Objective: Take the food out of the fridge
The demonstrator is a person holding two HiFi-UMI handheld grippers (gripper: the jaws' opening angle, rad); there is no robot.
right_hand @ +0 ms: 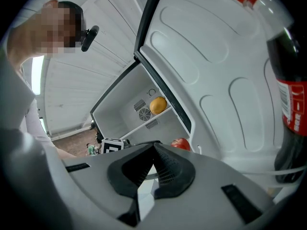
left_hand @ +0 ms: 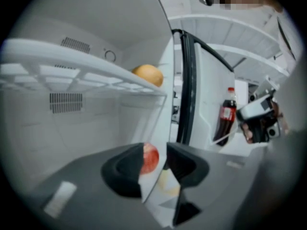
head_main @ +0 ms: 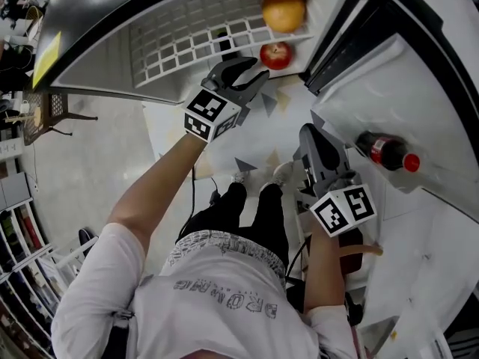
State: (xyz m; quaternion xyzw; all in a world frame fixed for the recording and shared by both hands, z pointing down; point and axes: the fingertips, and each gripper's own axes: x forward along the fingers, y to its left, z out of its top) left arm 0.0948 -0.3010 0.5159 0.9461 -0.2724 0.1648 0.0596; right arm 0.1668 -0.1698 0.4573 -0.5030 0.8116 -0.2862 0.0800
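A red apple [head_main: 276, 54] lies on the fridge floor under the wire shelf [head_main: 179, 28], on which an orange [head_main: 284, 7] sits. My left gripper [head_main: 257, 72] reaches into the fridge with its tips just short of the apple. In the left gripper view the jaws [left_hand: 156, 150] stand open and the apple [left_hand: 150, 158] shows in the gap beyond them, not pressed; the orange [left_hand: 148, 74] is above. My right gripper [head_main: 308, 134] hangs by the open door, its jaws [right_hand: 153, 146] shut and empty. It sees the apple [right_hand: 181, 143] and orange [right_hand: 158, 104] far off.
A cola bottle [head_main: 389, 152] with a red cap stands in the door's rack [head_main: 419, 200], close to my right gripper; it fills the right edge of the right gripper view [right_hand: 290, 119]. The black door seal [left_hand: 187, 90] borders the fridge opening on the right.
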